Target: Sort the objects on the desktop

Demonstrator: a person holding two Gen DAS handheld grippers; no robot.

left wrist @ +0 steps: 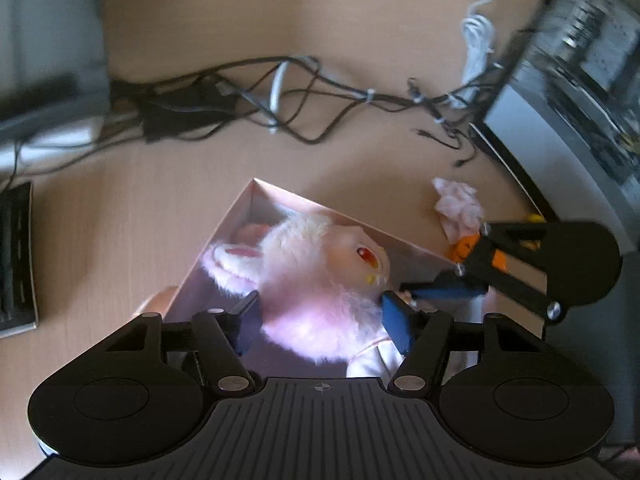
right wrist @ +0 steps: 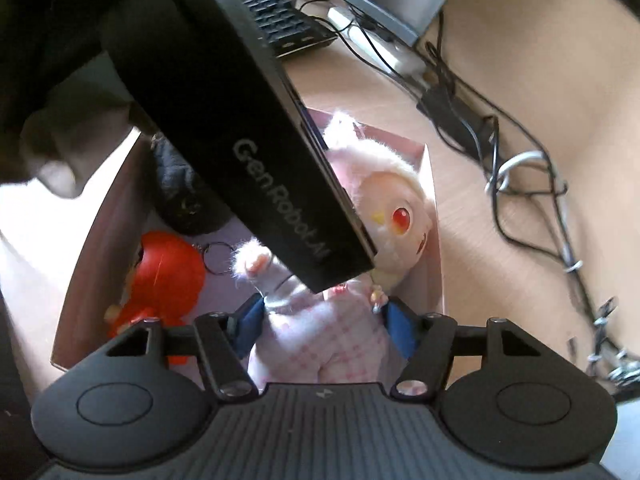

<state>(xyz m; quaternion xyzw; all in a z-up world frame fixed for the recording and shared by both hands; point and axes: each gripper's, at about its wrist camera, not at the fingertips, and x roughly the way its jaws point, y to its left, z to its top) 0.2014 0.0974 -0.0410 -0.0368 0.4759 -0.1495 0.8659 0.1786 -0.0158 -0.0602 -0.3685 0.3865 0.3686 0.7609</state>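
Placement step: left gripper (left wrist: pixel 320 320) clamps the plush rabbit (left wrist: pixel 320 280) head, right gripper (right wrist: pixel 324 326) its body, inside the box (left wrist: pixel 224 232). Next, judged: both release and withdraw.

An office desk: wooden desktop (left wrist: pixel 248 12), tangled cables (left wrist: pixel 280 96), a keyboard (right wrist: pixel 276 16), a monitor (left wrist: pixel 576 64).

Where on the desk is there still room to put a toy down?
Bare desk lies left of the box, before the keyboard, and between the box and the cables. Inside the box it's crowded: pink plush, red toy, both tools.
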